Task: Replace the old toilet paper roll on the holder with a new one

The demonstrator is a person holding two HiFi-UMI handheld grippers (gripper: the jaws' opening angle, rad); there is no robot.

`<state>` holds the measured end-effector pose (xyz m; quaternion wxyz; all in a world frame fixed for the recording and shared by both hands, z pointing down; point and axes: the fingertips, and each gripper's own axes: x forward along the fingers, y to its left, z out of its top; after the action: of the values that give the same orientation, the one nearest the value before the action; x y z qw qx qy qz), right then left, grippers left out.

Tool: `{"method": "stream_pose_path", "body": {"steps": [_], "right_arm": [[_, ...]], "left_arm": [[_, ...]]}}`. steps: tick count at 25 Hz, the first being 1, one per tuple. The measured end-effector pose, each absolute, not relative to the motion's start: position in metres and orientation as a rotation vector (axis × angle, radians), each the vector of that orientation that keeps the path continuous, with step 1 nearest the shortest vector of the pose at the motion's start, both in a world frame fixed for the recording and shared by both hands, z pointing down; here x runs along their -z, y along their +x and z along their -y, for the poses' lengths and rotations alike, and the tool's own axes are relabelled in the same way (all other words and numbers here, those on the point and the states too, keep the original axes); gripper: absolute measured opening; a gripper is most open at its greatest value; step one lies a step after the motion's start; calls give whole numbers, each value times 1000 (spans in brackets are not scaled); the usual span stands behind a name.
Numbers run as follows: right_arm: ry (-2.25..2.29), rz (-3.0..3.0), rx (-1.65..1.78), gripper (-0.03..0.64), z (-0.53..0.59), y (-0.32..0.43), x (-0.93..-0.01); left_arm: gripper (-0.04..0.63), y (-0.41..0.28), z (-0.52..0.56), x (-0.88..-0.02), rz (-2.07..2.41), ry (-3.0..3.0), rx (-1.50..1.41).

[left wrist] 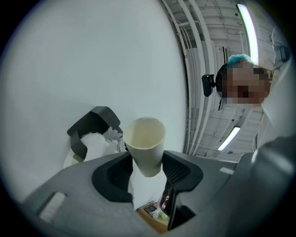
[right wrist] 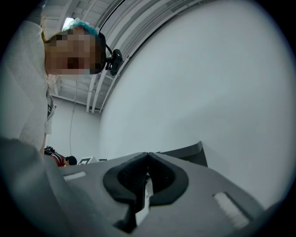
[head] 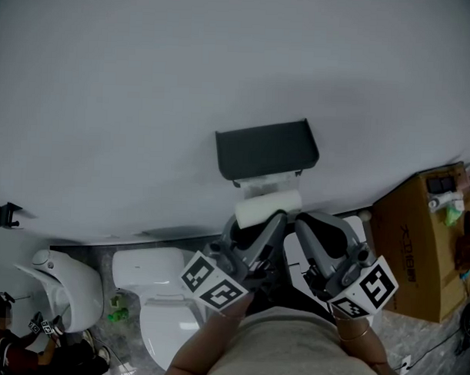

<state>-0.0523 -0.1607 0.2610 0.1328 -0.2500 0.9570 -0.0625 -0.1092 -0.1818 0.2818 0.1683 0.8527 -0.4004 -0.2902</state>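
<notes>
A dark grey holder [head: 267,149] is fixed to the white wall, with white paper showing under its cover [left wrist: 95,139]. Just below it, my left gripper [head: 278,217] is shut on a pale hollow cardboard tube [head: 269,205]. In the left gripper view the tube [left wrist: 145,143] stands up between the two pads of that gripper [left wrist: 147,164], open end upward, to the right of the holder [left wrist: 92,121]. Close beside it on the right, my right gripper [head: 299,218] is shut. Its tips [right wrist: 148,157] meet, I see nothing gripped, and the holder's edge [right wrist: 185,152] lies behind them.
A white toilet [head: 166,296] stands below left of the holder. At the right is a brown cardboard box [head: 418,243] with small items on top. Another white fixture [head: 62,284] and a second person [head: 14,337] are at the lower left. A small black bracket [head: 8,213] is on the wall.
</notes>
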Motion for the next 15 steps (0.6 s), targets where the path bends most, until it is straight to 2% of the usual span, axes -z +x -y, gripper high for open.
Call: {"method": "stream_pose_path", "body": {"steps": [15], "right_arm": [[-739, -2796, 147, 3, 158, -53, -263]], "left_arm": [[206, -108, 180, -286, 1131, 2429, 806]]}}
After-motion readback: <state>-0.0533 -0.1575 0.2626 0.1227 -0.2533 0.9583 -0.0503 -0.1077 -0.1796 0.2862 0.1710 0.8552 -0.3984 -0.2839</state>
